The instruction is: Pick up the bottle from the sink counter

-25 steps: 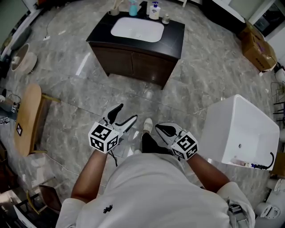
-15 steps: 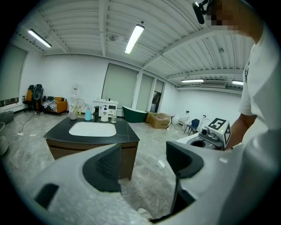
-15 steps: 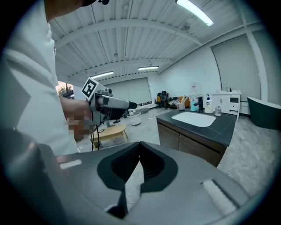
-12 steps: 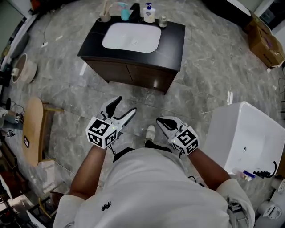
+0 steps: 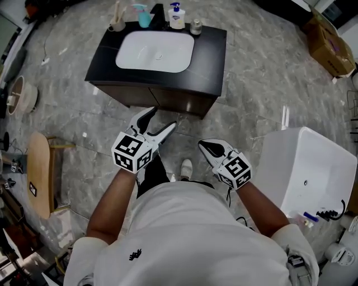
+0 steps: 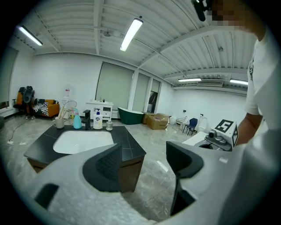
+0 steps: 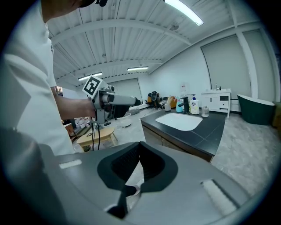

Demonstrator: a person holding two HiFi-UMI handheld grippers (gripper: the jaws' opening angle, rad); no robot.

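Head view first: a white plastic pump bottle with a blue label [image 5: 177,15] stands at the back edge of the black sink counter [image 5: 210,50], behind the white basin [image 5: 155,51] and well apart from both grippers. The left gripper [image 5: 161,119] and right gripper [image 5: 205,146] are carried low before the body, aimed at the counter, likely because the person is walking up to it. Compared with the earlier frames, the counter now lies nearer to the jaws. Left gripper view: the jaws stand wide with nothing between them. Right gripper view: the jaws are pressed together, empty, and the bottle sits at the counter's far edge.
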